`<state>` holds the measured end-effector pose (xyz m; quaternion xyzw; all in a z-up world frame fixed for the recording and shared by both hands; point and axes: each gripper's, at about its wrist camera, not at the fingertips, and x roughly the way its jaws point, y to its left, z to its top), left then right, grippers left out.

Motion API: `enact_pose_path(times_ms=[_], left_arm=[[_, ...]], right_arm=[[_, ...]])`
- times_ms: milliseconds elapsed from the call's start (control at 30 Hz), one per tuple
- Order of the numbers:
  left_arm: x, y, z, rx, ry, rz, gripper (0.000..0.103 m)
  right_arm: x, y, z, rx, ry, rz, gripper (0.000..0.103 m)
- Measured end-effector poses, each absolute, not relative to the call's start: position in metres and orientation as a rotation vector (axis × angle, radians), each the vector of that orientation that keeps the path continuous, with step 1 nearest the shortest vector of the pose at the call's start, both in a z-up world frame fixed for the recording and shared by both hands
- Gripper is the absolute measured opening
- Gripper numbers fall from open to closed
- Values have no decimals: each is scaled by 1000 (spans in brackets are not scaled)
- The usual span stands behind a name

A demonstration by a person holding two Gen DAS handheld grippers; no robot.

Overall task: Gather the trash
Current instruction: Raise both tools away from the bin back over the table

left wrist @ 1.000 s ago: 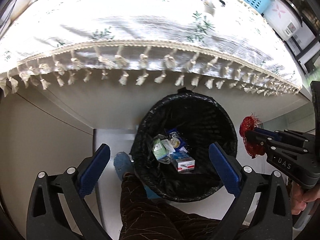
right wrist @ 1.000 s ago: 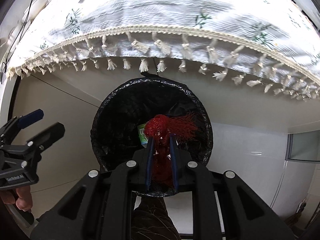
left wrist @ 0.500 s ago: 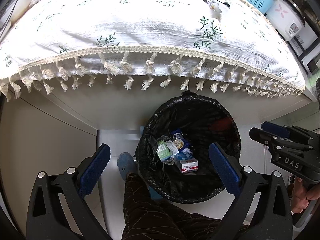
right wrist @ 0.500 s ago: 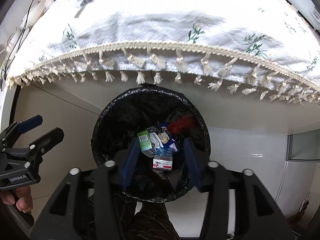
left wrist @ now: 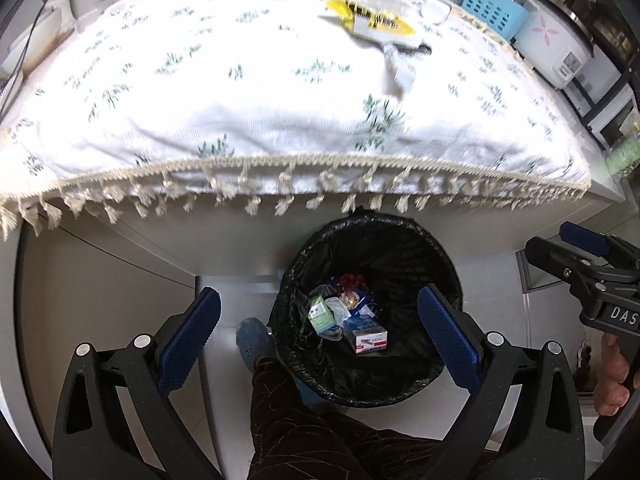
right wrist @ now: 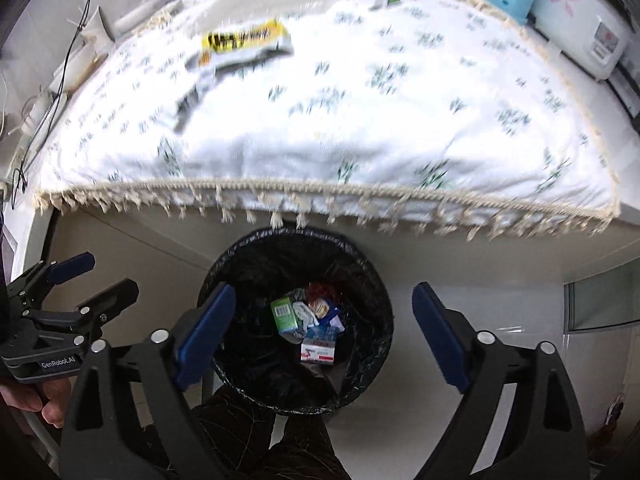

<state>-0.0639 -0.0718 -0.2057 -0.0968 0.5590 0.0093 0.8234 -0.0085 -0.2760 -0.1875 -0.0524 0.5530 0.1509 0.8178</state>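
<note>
In the lower middle of both wrist views a black-lined trash bin (left wrist: 370, 312) is sitting on the pale floor, just in front of the table edge. The red mesh net (left wrist: 352, 280) is lying inside it, at the far side of the heap, beside a green carton (left wrist: 320, 315), a red-and-white box (left wrist: 371, 340) and some crumpled wrappers.

The right gripper (right wrist: 324, 332) is hanging over the bin with its jaws spread wide; they have just been opening, and nothing is sitting between the blue pads (the net is well below them, down in the bin). The left gripper (left wrist: 318, 336) is likewise standing released, its pads wide apart on either side of the bin's image, gripping nothing.

Across the upper half of each frame a white floral tablecloth (left wrist: 280, 112) with a tasselled fringe is covering the table. A yellow-and-black wrapper (left wrist: 372, 22) is lying on it, toward the upper right in the left wrist view and the upper left in the right wrist view. A blue basket (left wrist: 492, 12) and a rice cooker (left wrist: 556, 48) are standing at the upper right. A person's dark trouser leg (left wrist: 304, 420) is showing at the bottom centre.
</note>
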Motion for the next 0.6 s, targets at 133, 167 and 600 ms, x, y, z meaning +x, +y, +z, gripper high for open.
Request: enact_pose_path(times_ms=[133,167,600], left_arm=[[-63,-69,-188,-204,1173,37,97],[-62,-68,-183,-208,1168,39,97],[-35,-53,-135,-206,1104,51,97]], right_arm=[[-7,-281,-169,-108,1140,288,91],[-6,-283,-165,-105,1128,282,93],[20,-287,-120,-109,1029,239,94]])
